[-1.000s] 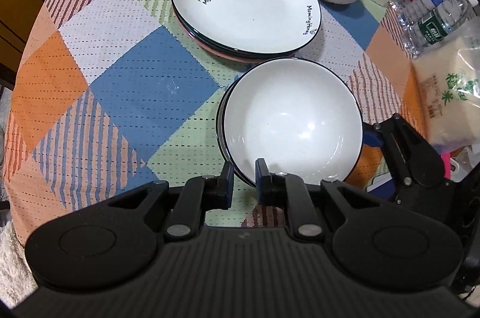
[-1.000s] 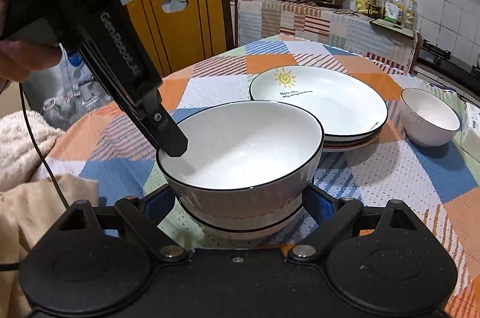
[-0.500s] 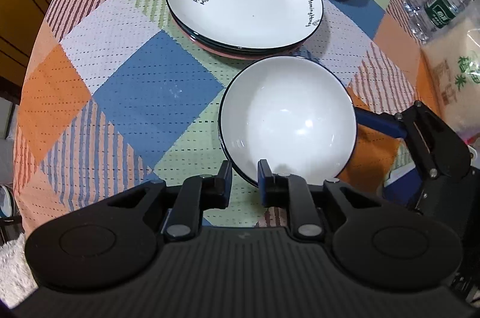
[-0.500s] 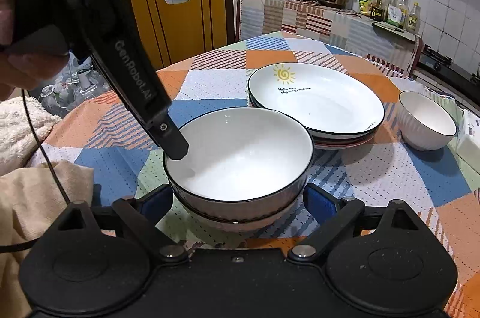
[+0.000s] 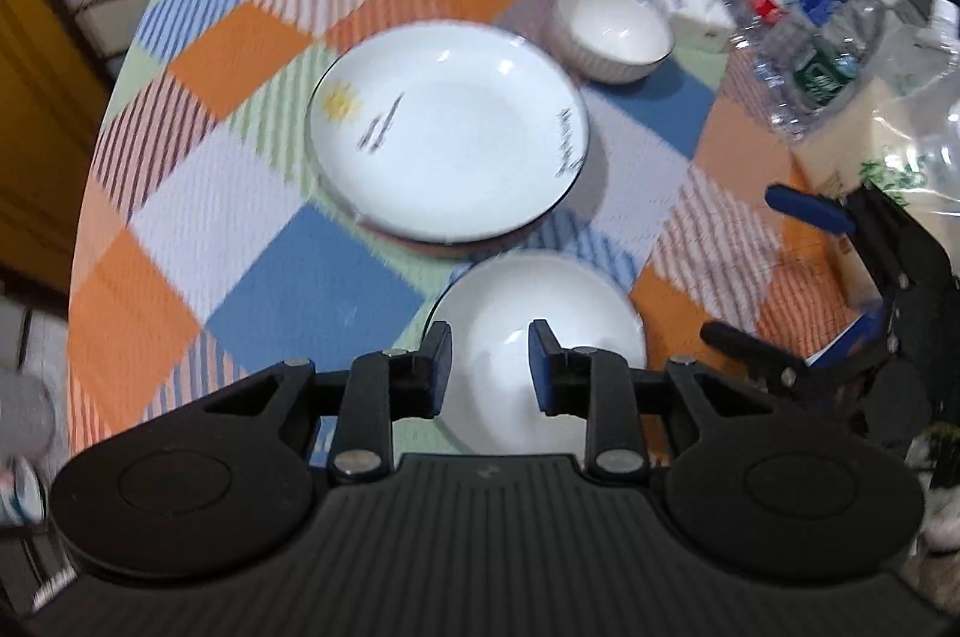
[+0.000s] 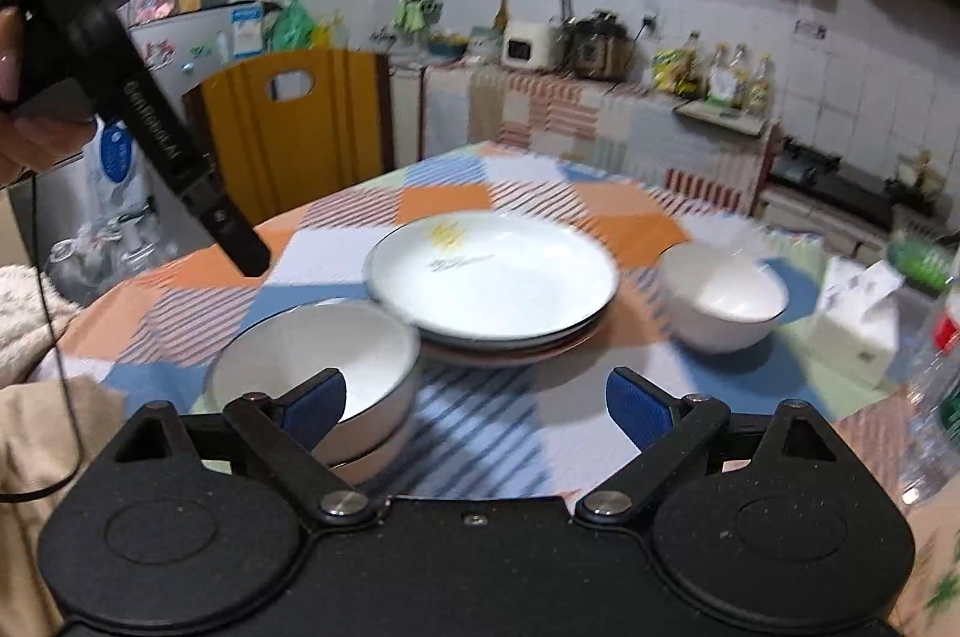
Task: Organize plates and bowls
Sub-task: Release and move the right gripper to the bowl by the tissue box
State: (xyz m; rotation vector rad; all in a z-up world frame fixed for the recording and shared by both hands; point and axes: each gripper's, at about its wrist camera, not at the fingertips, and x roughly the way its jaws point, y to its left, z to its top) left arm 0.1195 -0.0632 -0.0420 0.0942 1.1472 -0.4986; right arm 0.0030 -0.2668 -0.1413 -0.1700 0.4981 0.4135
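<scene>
Two nested white bowls (image 5: 540, 337) with dark rims stand on the checked tablecloth (image 5: 312, 289) near its front edge. My left gripper (image 5: 489, 364) hangs above the top bowl; its jaws are opening and nothing is between them. In the right wrist view the left gripper (image 6: 249, 262) hovers above and left of the bowl stack (image 6: 312, 367). My right gripper (image 6: 477, 397) is open and empty, with the stack at its left finger. Behind lies a stack of plates (image 5: 450, 132) with a sun print. A small ribbed bowl (image 5: 612, 30) sits further back right.
Water bottles (image 5: 810, 36), a tissue box (image 6: 852, 319) and a rice bag (image 5: 900, 156) crowd the table's right side. A yellow chair (image 6: 288, 126) stands behind the table. A beige cloth (image 6: 24, 313) lies at the left edge.
The left gripper has let go of the top bowl's rim, risen and parted its jaws. The right gripper has pulled back and to the right, off the bowl stack.
</scene>
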